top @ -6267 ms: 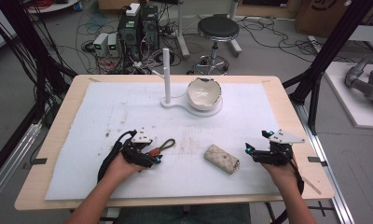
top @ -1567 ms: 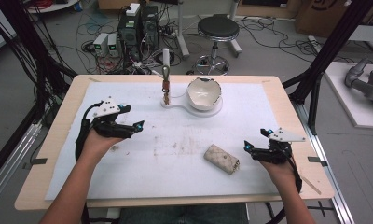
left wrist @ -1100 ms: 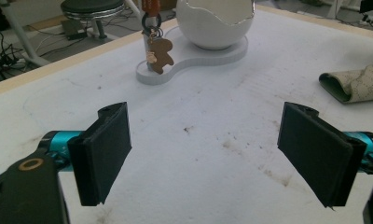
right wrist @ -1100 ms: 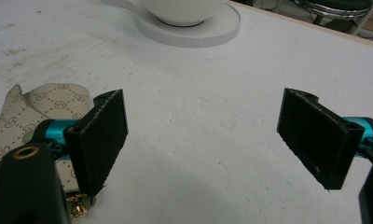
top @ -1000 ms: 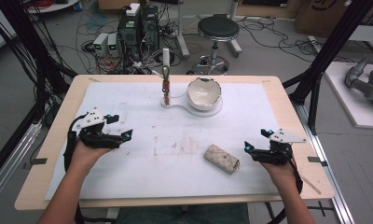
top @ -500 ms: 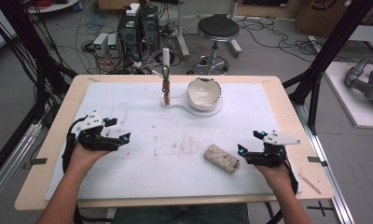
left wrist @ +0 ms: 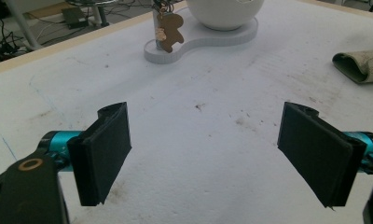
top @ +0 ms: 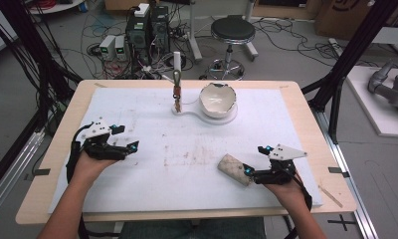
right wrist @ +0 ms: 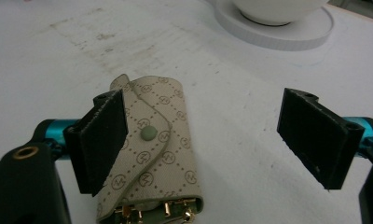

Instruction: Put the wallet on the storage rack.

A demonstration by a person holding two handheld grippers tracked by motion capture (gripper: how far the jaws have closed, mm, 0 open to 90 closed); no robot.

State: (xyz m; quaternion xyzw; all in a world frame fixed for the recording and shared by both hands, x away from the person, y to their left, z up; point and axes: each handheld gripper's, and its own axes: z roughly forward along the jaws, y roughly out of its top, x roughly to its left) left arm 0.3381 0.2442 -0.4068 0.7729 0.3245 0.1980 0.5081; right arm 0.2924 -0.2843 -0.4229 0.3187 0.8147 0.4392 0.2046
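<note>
**Right tongs at the key pouch, left tongs idle on the table**

In the high view, the right tongs (top: pixel 248 172) lie low on the white mat (top: pixel 197 149), their tips just beside the near end of a beige key pouch (top: pixel 232 168). The right gripper view shows these tongs spread wide: the pouch (right wrist: pixel 152 158) lies flat on the mat, off-centre toward the left jaw, which overlaps its edge in that view, while the right jaw stands well clear. Whether the left jaw touches the pouch cannot be told. The pouch bears a monogram pattern, a snap stud on its flap, and gold-coloured hooks at its open end nearest the camera.

The left tongs (top: pixel 132 147) rest near the left edge of the mat, well apart from the pouch; in the left gripper view they (left wrist: pixel 203 149) are also spread wide, with nothing between them.

At the far side of the table (top: pixel 306 119) stands a white base (top: pixel 197 110) carrying a bowl (top: pixel 217 98) and an upright post (top: pixel 177 64), from which a small brown figure-shaped charm (left wrist: pixel 168 35) hangs.
</note>
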